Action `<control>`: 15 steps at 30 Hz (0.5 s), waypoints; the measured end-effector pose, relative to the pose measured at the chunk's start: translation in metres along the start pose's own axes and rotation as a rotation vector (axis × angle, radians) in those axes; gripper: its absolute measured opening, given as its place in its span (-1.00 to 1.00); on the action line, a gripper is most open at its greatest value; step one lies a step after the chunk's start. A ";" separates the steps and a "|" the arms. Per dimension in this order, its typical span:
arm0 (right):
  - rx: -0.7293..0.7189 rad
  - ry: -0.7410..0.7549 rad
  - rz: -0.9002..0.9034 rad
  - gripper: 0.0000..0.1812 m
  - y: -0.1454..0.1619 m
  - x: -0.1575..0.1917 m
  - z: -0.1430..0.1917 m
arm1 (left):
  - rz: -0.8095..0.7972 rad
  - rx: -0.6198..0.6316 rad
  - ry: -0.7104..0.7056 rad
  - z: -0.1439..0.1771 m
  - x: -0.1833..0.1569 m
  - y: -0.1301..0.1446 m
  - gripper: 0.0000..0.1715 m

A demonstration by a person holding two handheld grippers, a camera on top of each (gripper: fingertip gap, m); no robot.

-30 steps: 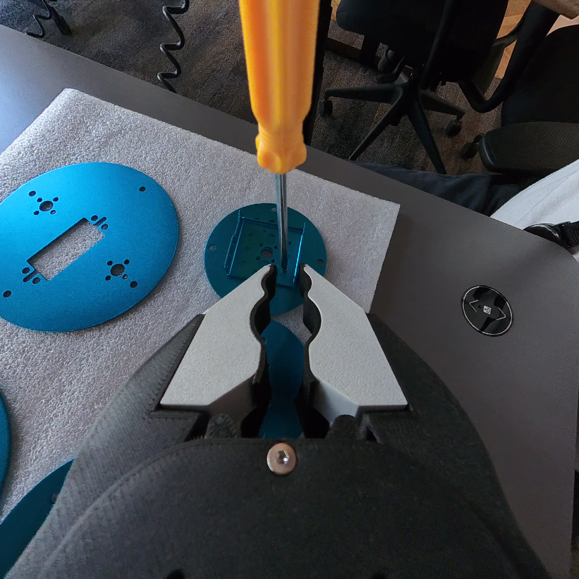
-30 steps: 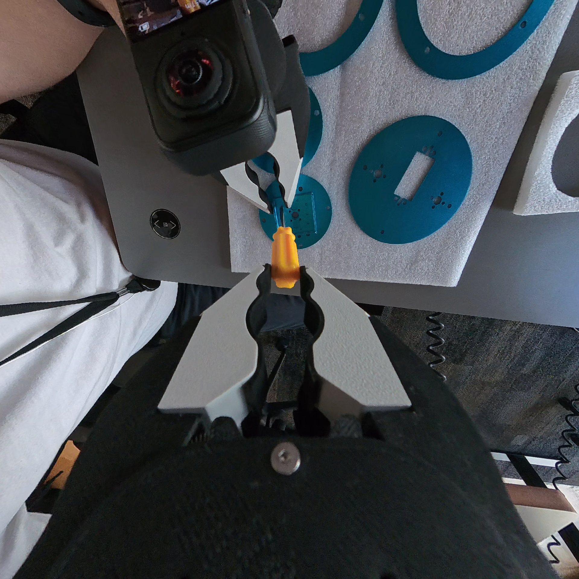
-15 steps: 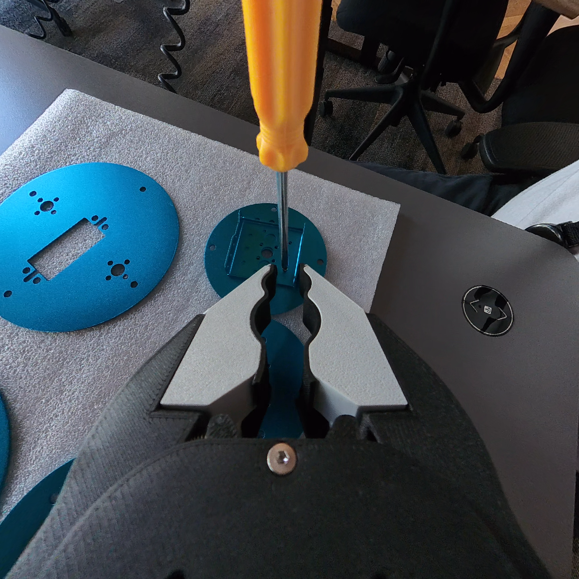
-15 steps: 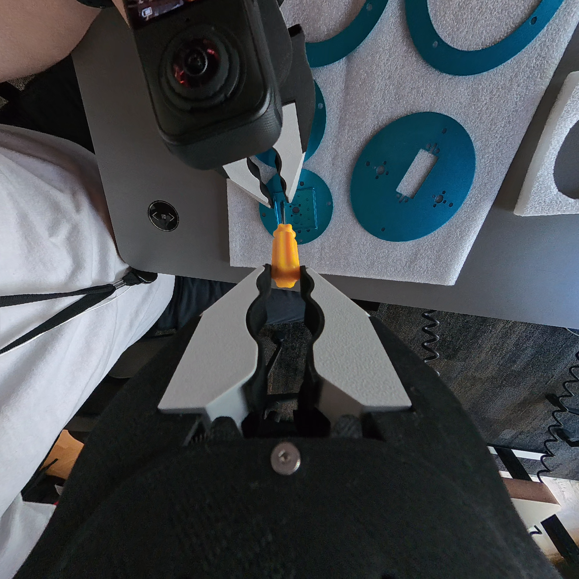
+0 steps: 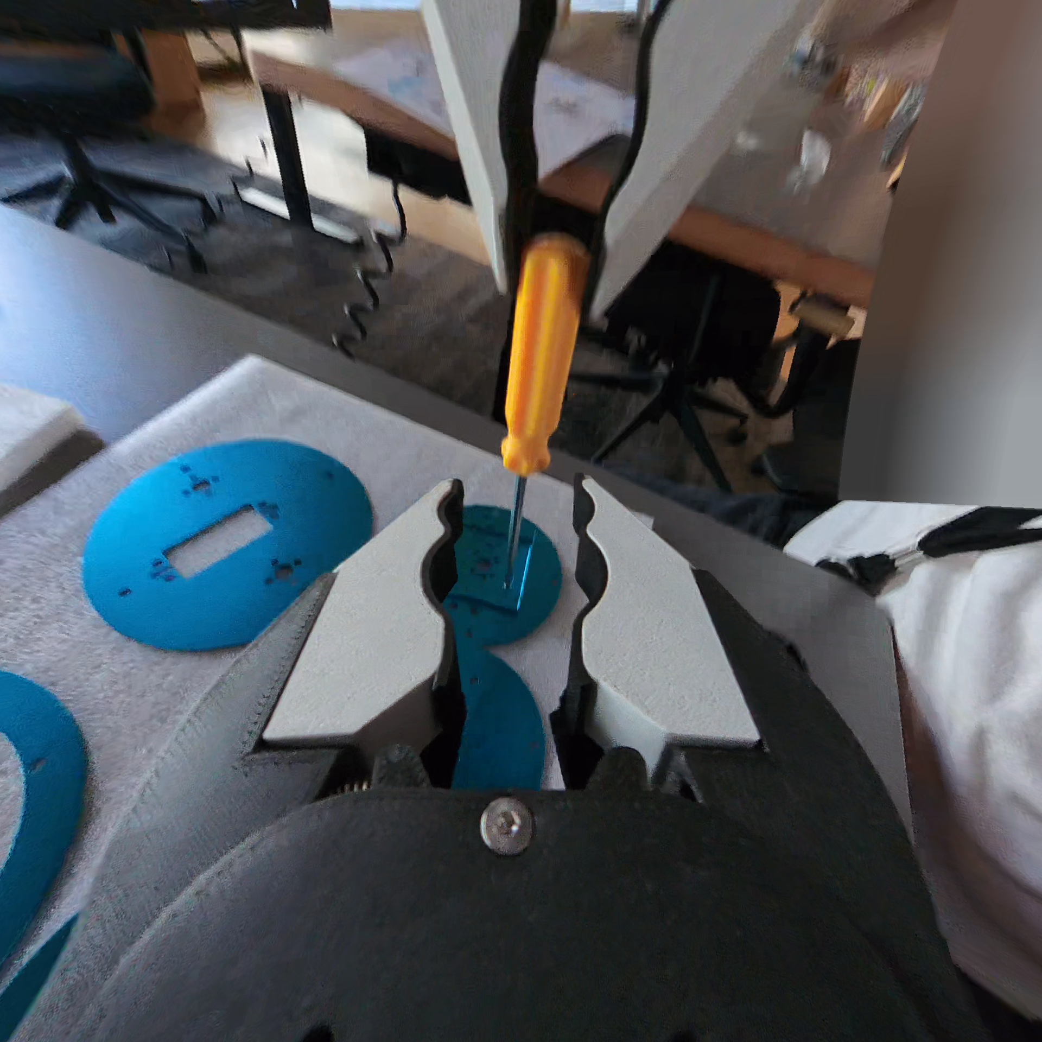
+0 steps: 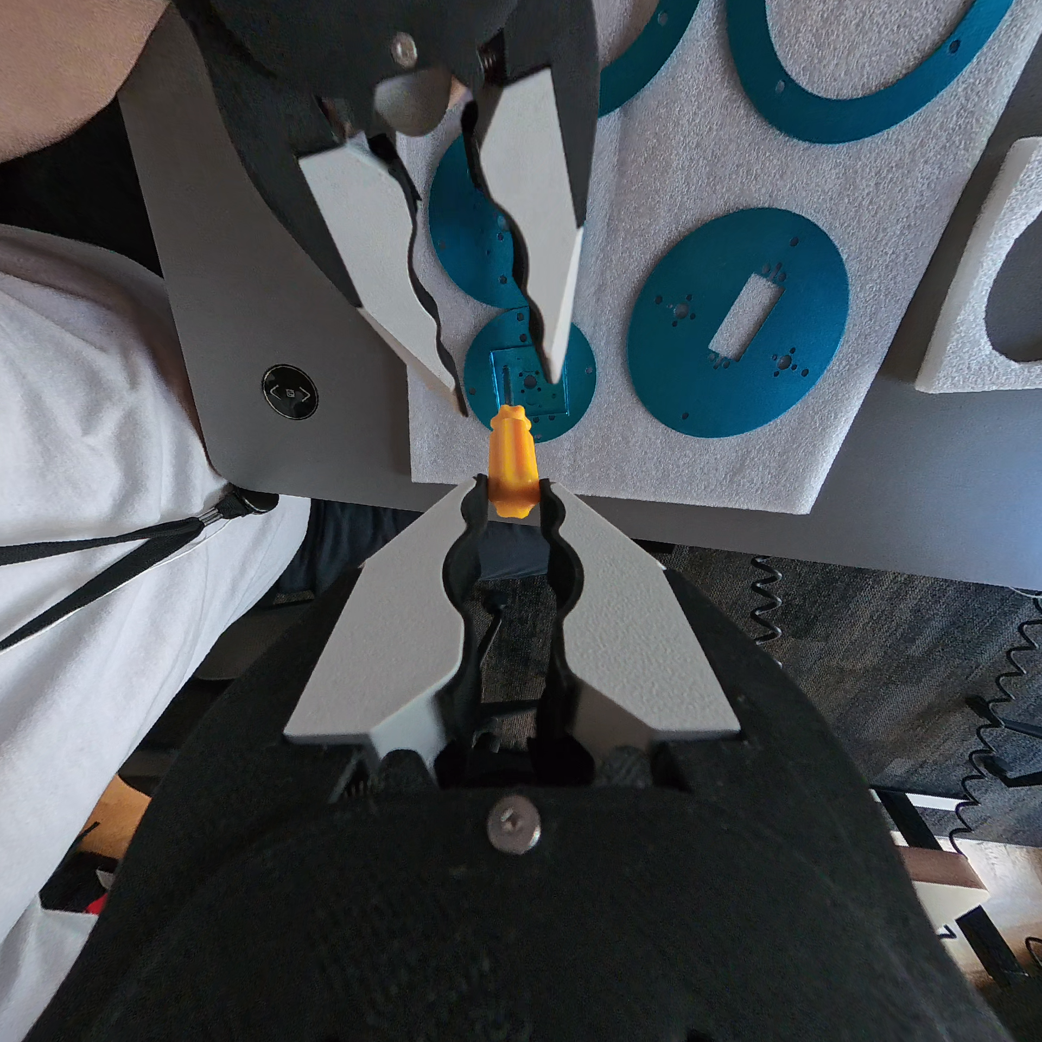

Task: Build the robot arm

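Note:
My right gripper is shut on the orange handle of a screwdriver. The screwdriver stands nearly upright, its tip down in a blue bracket on a small blue disc. In the left wrist view the right gripper holds the top of the handle. My left gripper is open and empty. Its fingers stand on either side of the bracket and shaft, just above the disc. It also shows in the right wrist view.
A white foam mat on a grey table holds a large slotted blue disc, a second small disc and blue rings. A foam block lies to the side. A person in a white shirt sits at the table's edge. About 6 cm separates my left fingertips from my right.
My left gripper has opened, let go of the bracket and drawn back and up. The screwdriver stays with its tip in the bracket, and the right gripper has shifted slightly.

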State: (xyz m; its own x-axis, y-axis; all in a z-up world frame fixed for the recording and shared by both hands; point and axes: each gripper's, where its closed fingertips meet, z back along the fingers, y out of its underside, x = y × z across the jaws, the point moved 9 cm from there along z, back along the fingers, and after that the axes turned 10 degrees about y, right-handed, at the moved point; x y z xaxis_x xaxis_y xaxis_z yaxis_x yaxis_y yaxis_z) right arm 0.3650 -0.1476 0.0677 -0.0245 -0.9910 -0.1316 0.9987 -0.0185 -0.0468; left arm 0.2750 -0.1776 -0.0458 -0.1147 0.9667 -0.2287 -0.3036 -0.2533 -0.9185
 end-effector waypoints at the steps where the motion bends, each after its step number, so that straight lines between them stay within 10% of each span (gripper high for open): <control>1: 0.002 0.000 0.001 -0.80 -0.001 0.000 0.000 | -0.014 -0.063 -0.004 0.003 -0.002 -0.008 -0.56; 15: -0.022 -0.016 0.094 -0.80 -0.002 0.000 -0.001 | -0.156 -0.185 -0.075 -0.003 -0.016 -0.038 -0.76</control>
State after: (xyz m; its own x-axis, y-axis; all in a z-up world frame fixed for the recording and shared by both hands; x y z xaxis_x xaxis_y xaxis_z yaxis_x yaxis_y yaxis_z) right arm 0.3629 -0.1474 0.0666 0.0700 -0.9903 -0.1202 0.9954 0.0773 -0.0572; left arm 0.2908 -0.1831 -0.0080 -0.1522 0.9864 -0.0615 -0.1456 -0.0839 -0.9858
